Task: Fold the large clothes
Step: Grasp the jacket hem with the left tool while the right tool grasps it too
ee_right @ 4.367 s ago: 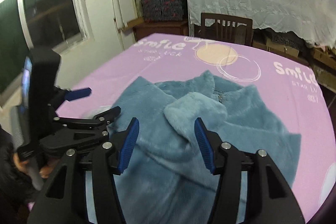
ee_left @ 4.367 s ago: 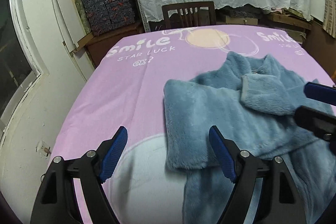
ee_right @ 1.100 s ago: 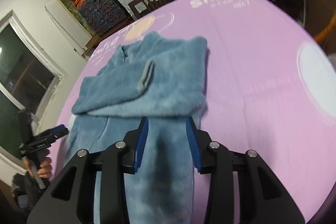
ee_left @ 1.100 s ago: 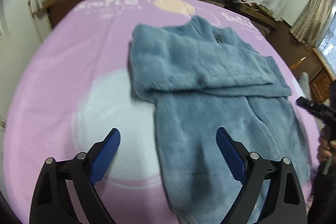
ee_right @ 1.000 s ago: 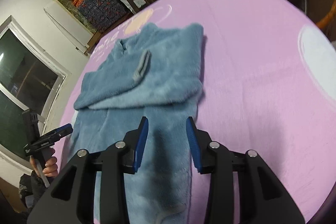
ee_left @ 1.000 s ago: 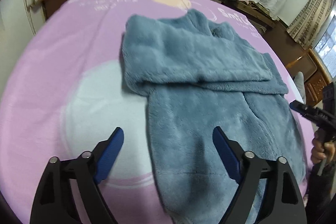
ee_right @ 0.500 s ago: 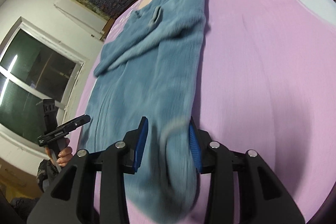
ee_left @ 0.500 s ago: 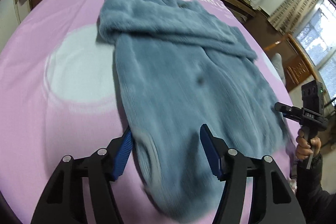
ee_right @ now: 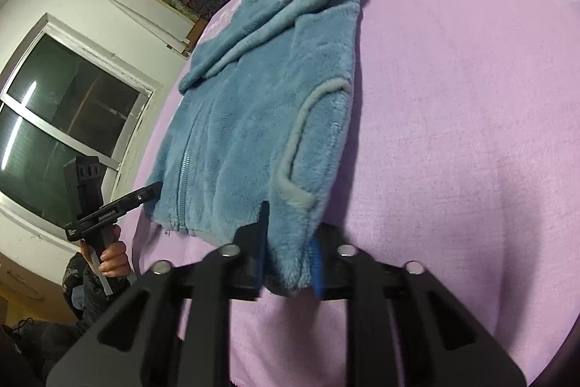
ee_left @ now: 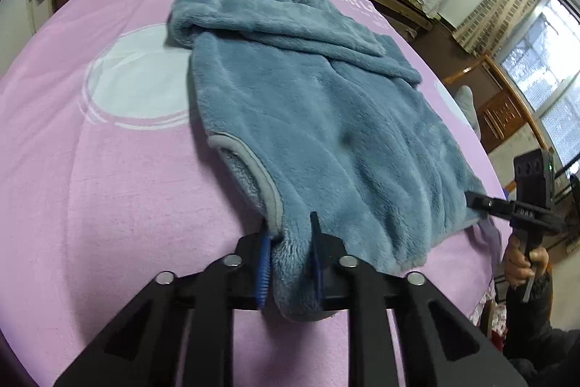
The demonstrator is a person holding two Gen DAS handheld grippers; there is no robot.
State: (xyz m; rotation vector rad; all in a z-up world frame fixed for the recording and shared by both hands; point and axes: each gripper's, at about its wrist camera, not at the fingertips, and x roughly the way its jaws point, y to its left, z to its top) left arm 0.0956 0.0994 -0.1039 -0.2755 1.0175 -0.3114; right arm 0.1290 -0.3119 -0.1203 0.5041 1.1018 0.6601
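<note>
Pink bedspread (ee_left: 108, 187): both grippers angled down, clamping jacket (ee_left: 326, 118) hem (corners).

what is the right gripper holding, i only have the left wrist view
Observer: The right gripper is closing its jaws on the near hem corner of the blue fleece jacket, fleece between them.
Operator: anything by that corner
Observer: A grey-trimmed pocket opening curves up just above the jaws.
Operator: zip side up
Observer: Yes, the zipper runs up the front, nearer the left gripper.
</note>
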